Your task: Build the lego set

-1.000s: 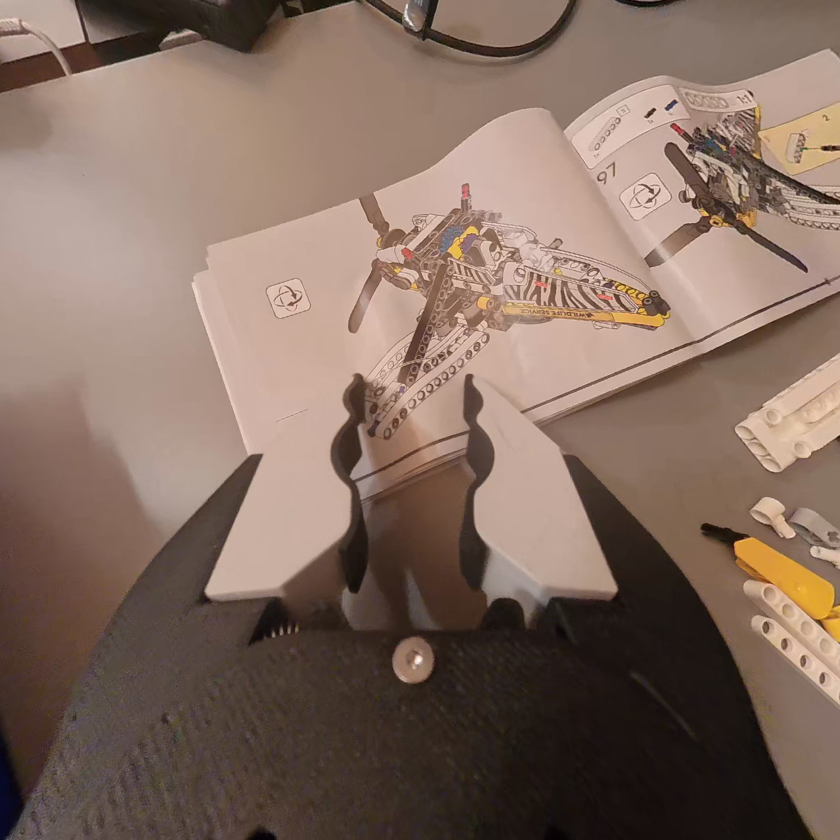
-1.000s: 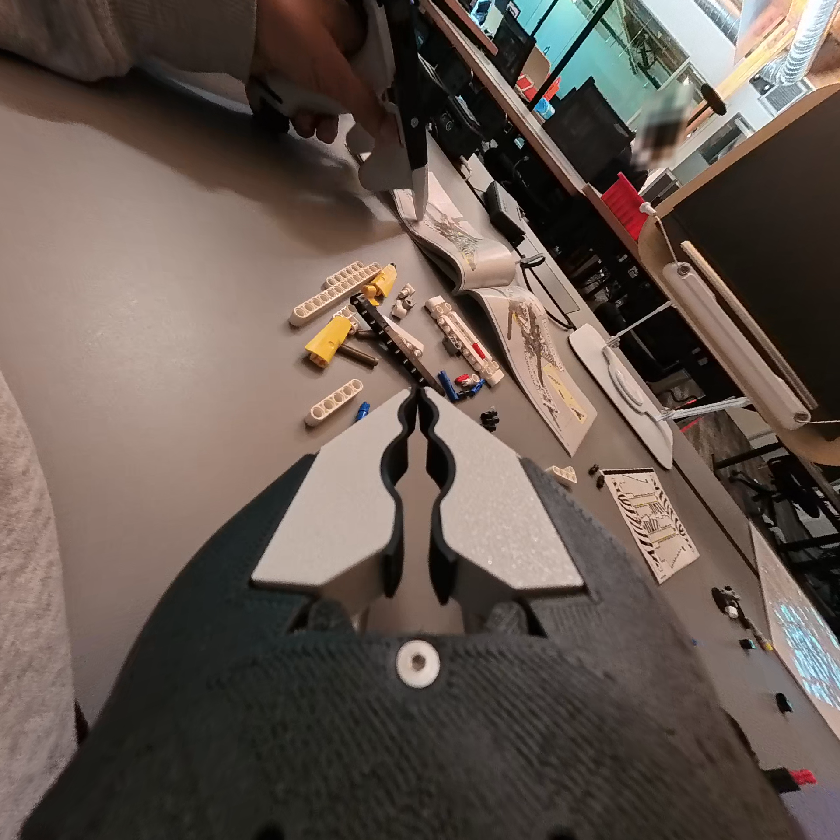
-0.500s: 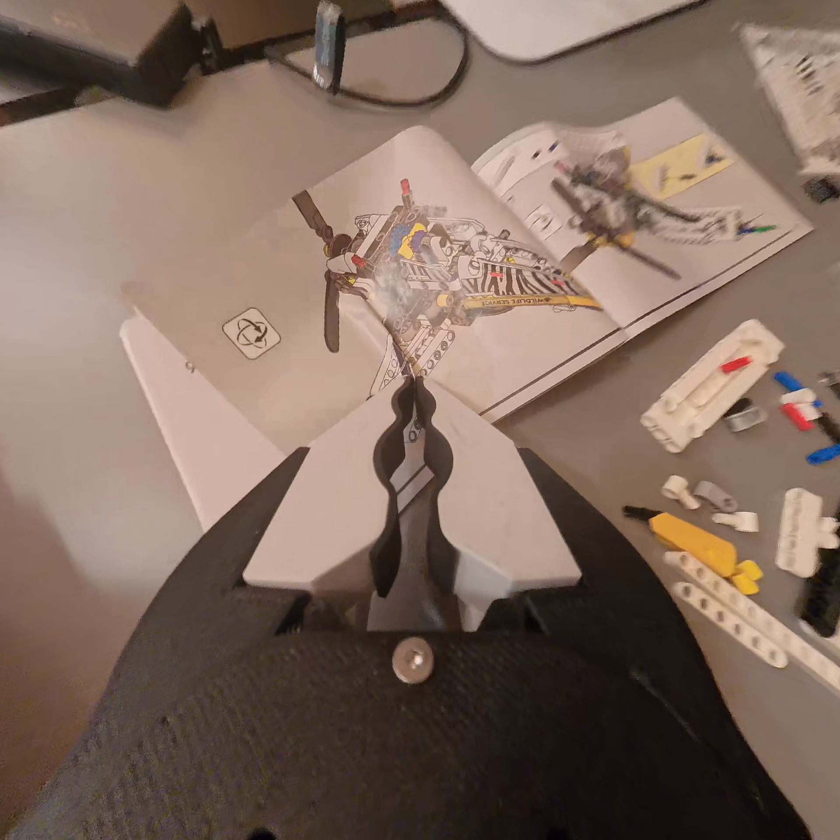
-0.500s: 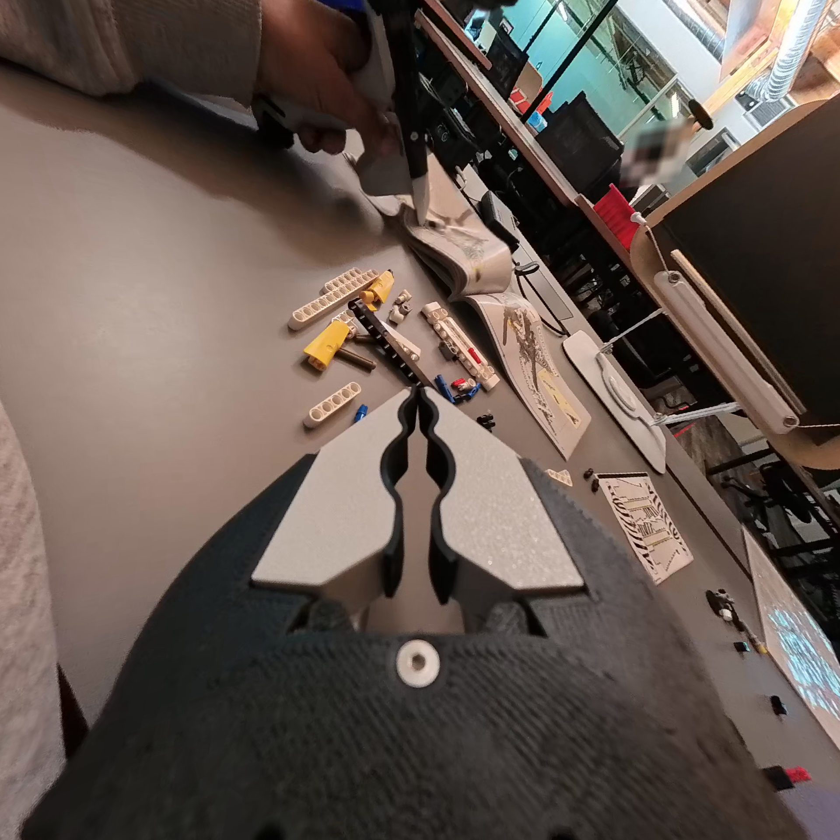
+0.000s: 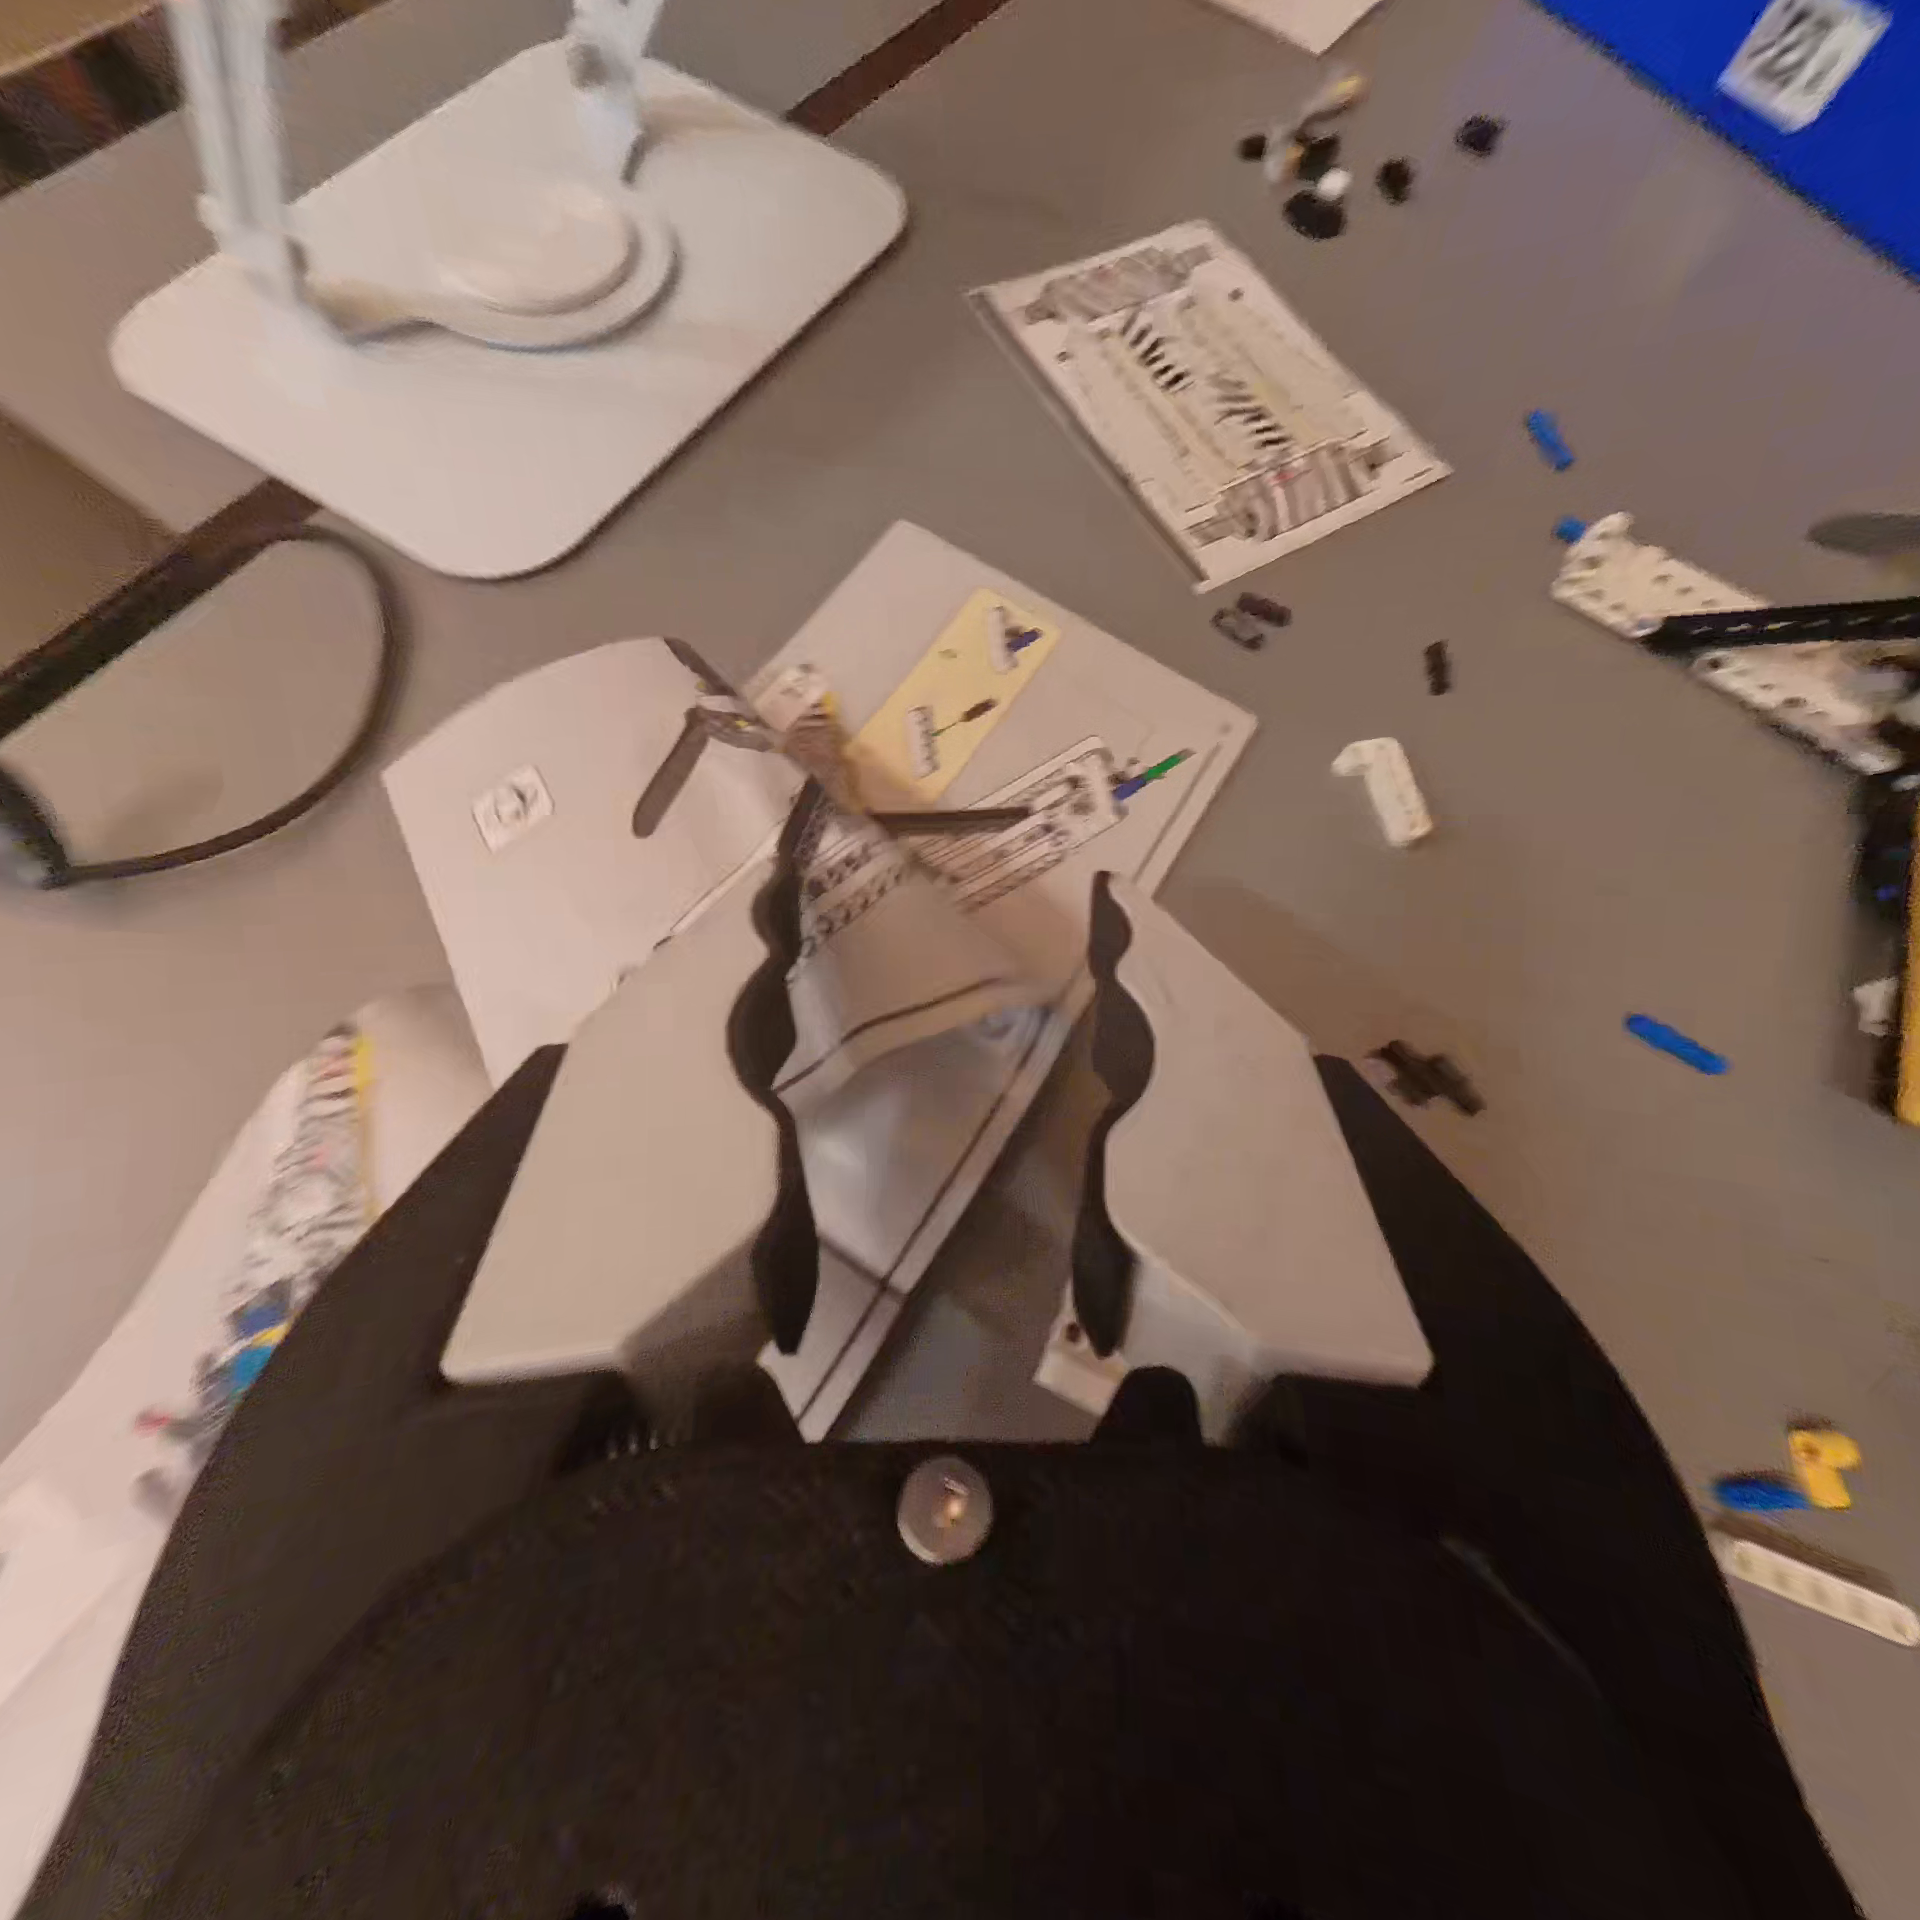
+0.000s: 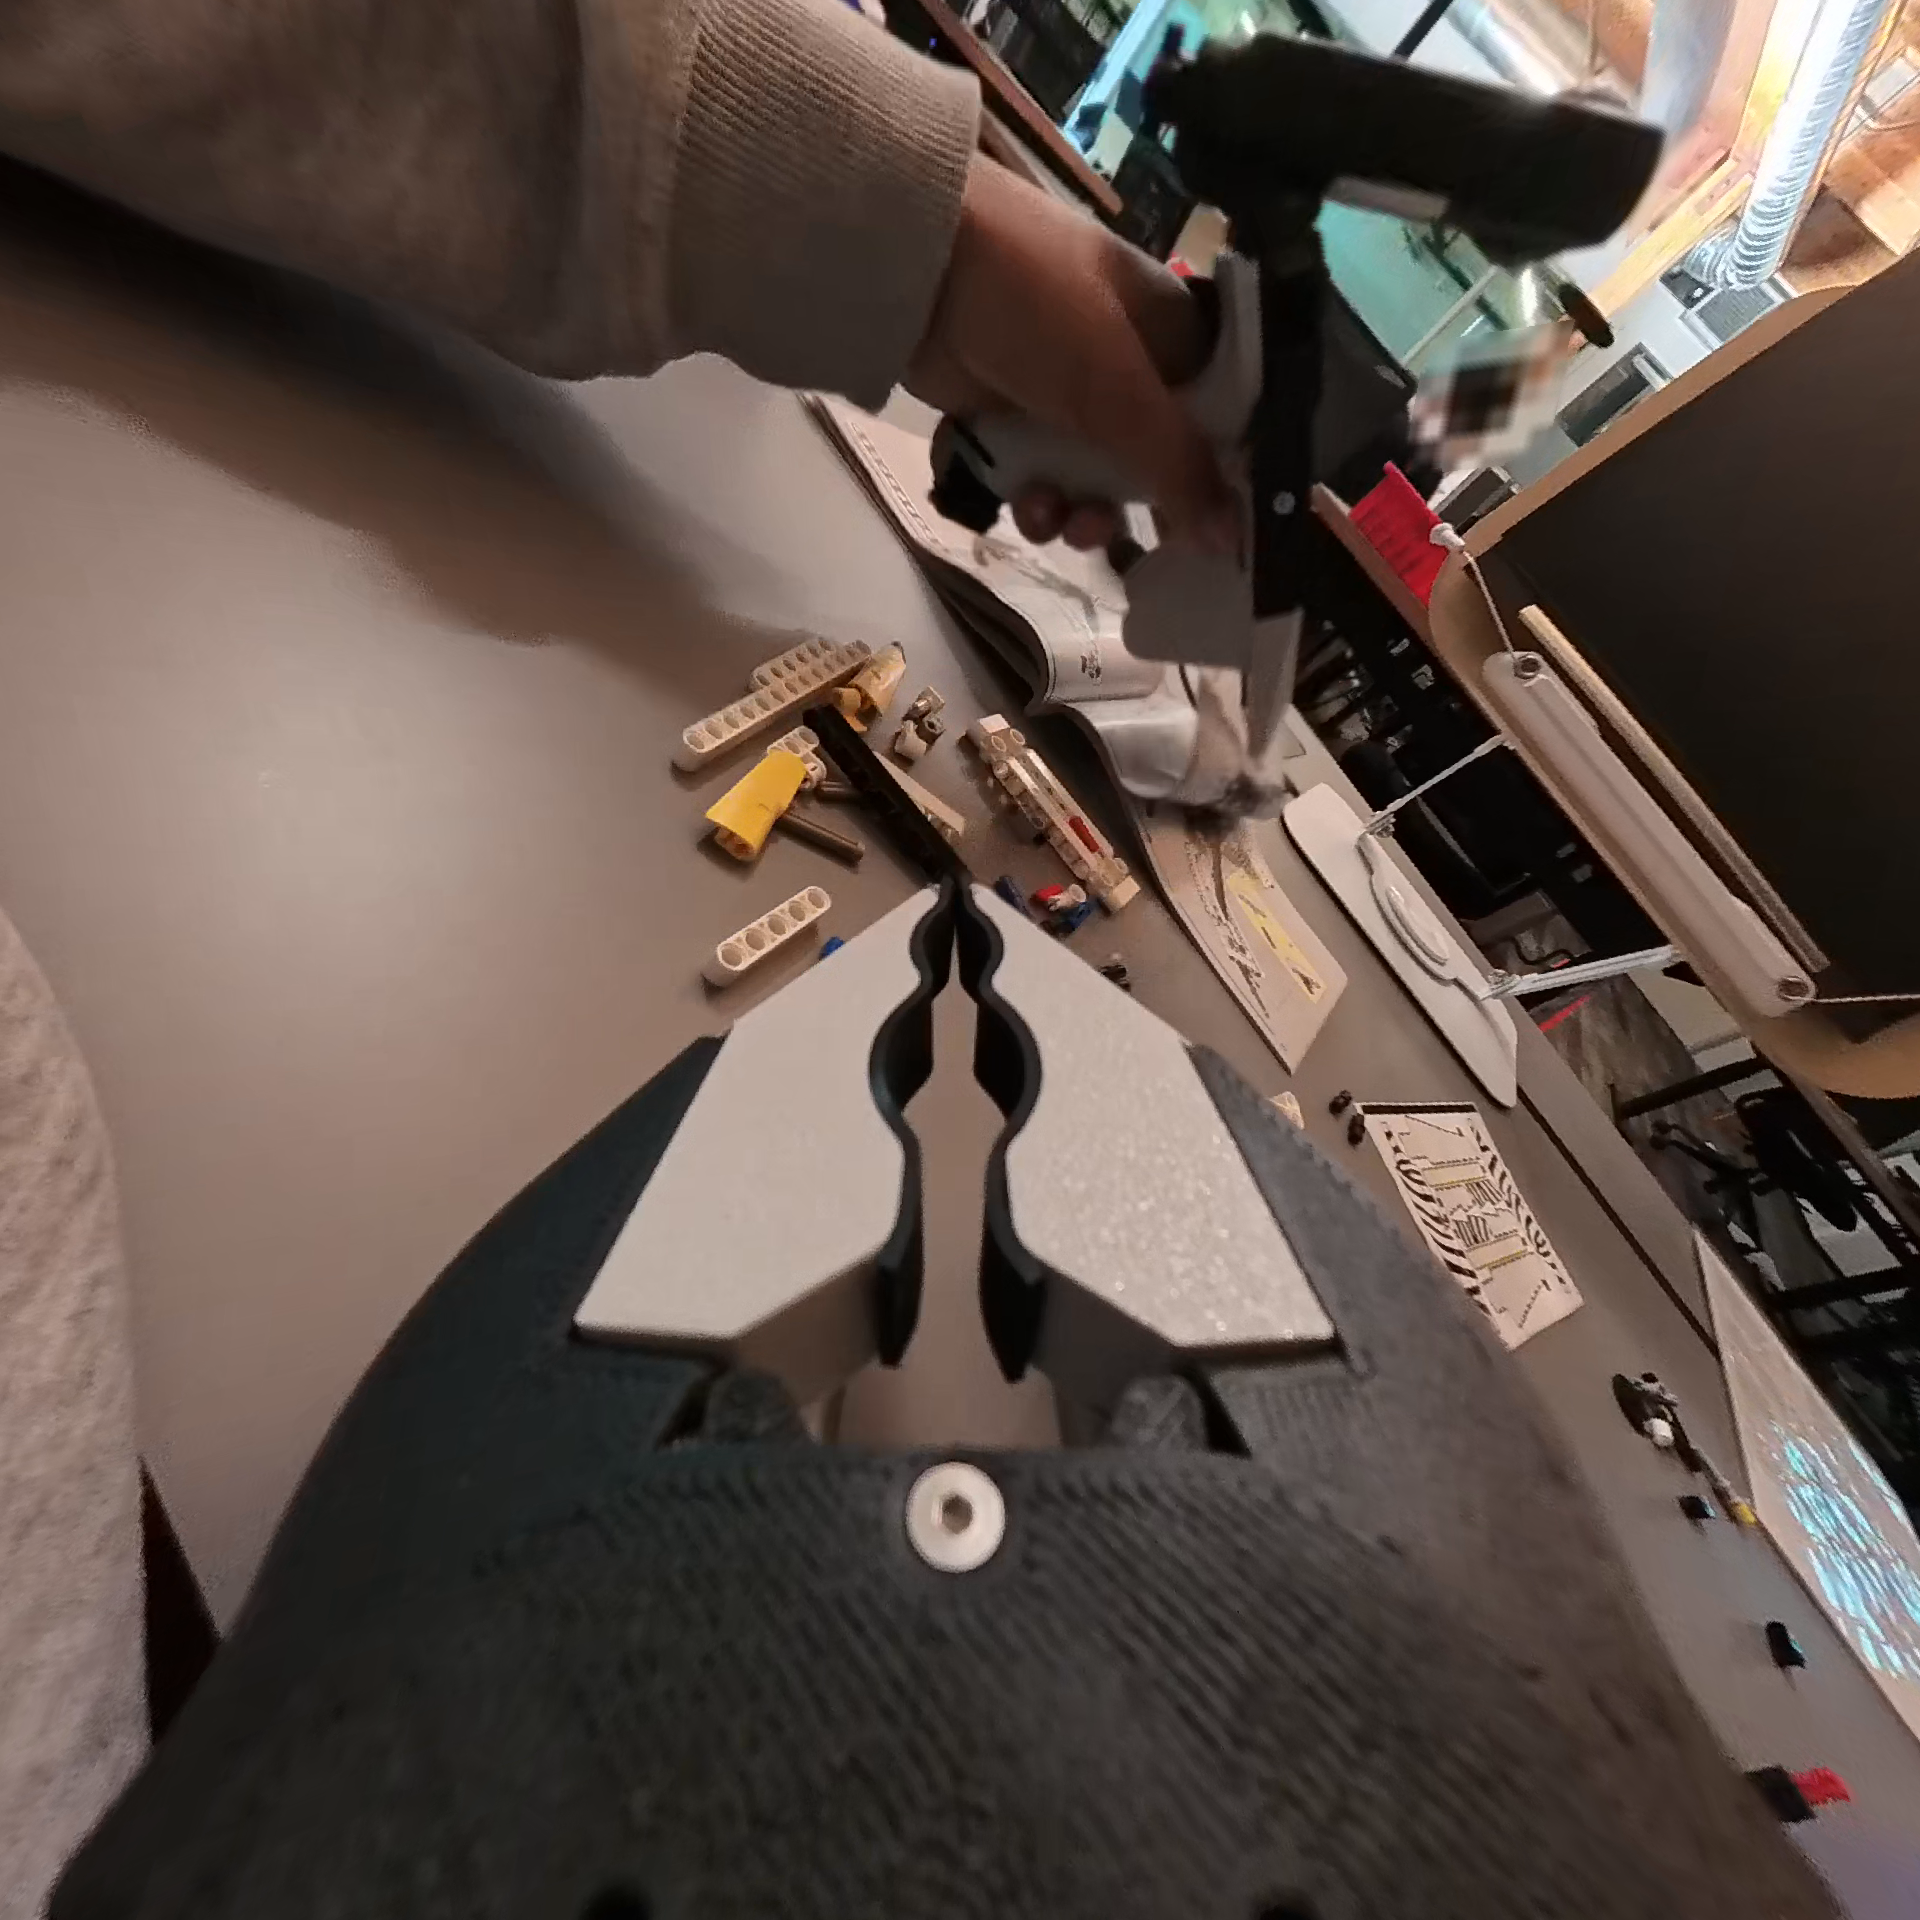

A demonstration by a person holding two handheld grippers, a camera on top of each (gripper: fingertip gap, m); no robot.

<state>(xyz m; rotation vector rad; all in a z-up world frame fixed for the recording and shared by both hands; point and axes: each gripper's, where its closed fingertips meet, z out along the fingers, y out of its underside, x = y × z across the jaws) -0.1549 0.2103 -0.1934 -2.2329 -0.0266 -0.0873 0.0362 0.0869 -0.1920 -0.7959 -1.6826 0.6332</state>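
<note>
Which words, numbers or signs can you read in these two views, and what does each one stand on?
Nothing can be quoted; these things bear print:
Instruction booklet: pictures, a small boxed arrow sign, any step numbers blurred.
Sticker sheet: zebra stripes, print too small to read.
White label on the blue surface: blurred.
Lit screen at the table's edge: unreadable.

The left gripper [image 5: 940,914] fills the lower centre of its own frame with its jaws spread wide, apparently empty though the view is blurred, while the right gripper [image 6: 954,899] sits lower centre in its frame, jaws pressed together at the tips.
</note>
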